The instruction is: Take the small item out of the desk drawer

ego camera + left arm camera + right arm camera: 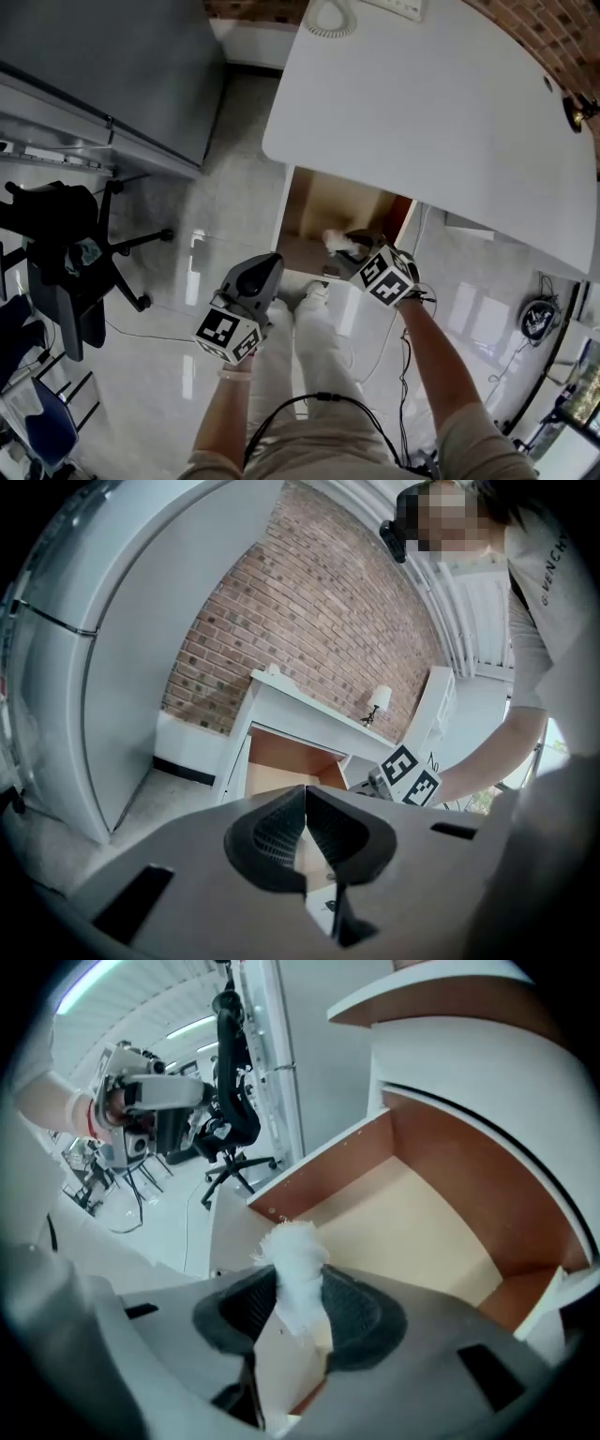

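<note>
The right gripper (298,1299) is pinching a small white fluffy tuft (292,1262) between its two dark ribbed pads (352,1309). Both pads are pressing against the tuft's sides, and its frayed top is sticking out past the fingertips. In the head view this gripper (343,246) is reaching into the open drawer with brown wooden walls and a pale floor (314,211), and the tuft (334,238) is sitting over the drawer's front part. No view is showing whether it is touching the drawer floor.

The drawer is standing pulled out from under the curved white desk top (422,112). In the right gripper view its pale floor (412,1213) is lying behind the tuft.

The left gripper (271,262) is hanging clear of the drawer, just beside its front and above the person's legs. Its jaws are pressing together with nothing between them — in the left gripper view (306,829) the ribbed pads are meeting along one line. That view is also looking toward the red brick wall (309,602).

A black wheeled office chair (66,253) is standing well apart, on the glossy floor at the left.
</note>
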A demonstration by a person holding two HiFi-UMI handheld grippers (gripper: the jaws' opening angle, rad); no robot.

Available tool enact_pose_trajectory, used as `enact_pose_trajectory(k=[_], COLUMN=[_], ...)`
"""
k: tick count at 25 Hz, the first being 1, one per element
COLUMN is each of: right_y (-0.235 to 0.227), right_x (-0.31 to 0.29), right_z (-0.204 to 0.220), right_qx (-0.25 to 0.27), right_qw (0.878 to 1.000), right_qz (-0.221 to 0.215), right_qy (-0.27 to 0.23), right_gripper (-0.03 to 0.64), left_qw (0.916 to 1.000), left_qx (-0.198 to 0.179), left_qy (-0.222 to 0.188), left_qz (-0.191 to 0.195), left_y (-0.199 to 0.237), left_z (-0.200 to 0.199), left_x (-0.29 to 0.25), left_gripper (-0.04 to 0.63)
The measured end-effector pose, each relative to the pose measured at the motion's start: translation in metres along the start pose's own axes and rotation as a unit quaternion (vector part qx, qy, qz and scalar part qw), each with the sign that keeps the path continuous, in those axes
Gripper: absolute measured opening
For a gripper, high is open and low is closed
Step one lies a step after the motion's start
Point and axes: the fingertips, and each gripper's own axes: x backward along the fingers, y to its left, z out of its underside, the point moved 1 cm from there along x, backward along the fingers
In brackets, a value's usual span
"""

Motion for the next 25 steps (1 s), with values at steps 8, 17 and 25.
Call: enact_pose_trajectory(k=[8, 17, 25], right_y=[0.011, 0.018, 0.026], right_x=[0.062, 0.123, 0.179], right_z=[-0.027, -0.058, -0.081], right_qx=[-0.07, -0.129, -0.161], right_qw=[0.994, 0.977, 0.959], right_qz=[0.023, 0.059, 0.091], right_qy=[-0.08, -0.156, -0.216], right_gripper=[0.163, 0.163, 0.163], left_qw=[0.9998, 0.9993, 0.9981], left_qx=[-0.018, -0.032, -0.042], left_qy=[-0.004, -0.01, -0.039], left_qz=[0.011, 0.016, 0.024], left_y=[-0.017, -0.027, -0.044], left_z=[-0.031, -0.067, -0.112], left_x=[0.008, 0.029, 0.038], left_gripper=[0.005, 0.006, 0.006])
